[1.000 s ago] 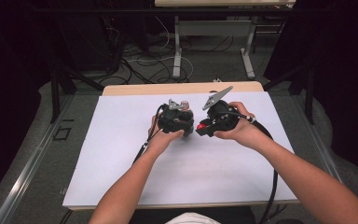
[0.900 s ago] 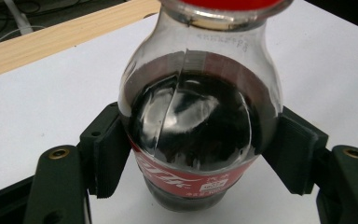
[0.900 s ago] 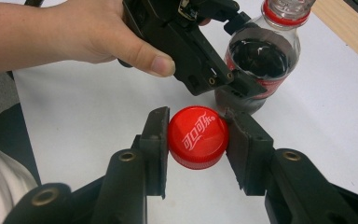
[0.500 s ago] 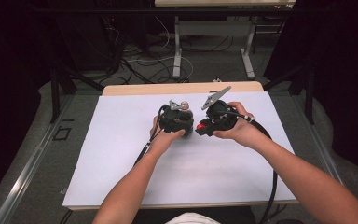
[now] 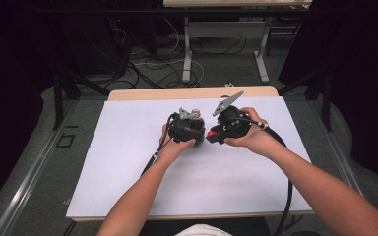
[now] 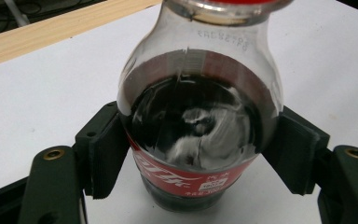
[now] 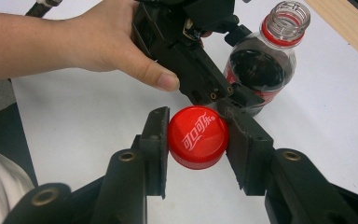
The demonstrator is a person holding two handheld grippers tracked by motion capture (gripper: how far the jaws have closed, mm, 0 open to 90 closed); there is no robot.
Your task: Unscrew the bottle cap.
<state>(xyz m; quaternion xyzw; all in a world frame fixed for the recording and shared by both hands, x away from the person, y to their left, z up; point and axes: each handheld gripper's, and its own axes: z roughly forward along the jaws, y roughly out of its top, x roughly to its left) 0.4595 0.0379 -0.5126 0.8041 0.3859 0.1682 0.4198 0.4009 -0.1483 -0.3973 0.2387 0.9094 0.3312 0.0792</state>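
**Cap off, bottle gripped at the middle of the table**

On the white sheet covering the wooden table (image 5: 128, 162), a person works two hand-held grippers close together. The left gripper (image 6: 200, 154) clamps a small clear plastic cola bottle with a red label and dark drink inside (image 6: 198, 126); its black pads (image 6: 105, 154) sit against the bottle's sides just above the label, though the jaws have just been easing slightly apart. In the right gripper view the bottle (image 7: 265, 60) stands upright on the sheet, its threaded neck open and a red ring below the thread. The right gripper (image 7: 198, 137) pinches a round red plastic screw cap with white lettering (image 7: 198, 136) between both pads, cap top facing the camera, just beside the bottle and clear of its mouth. From the high view, the left hand (image 5: 177, 145) and the right hand (image 5: 251, 137) hold both tools near the table's centre, almost touching.
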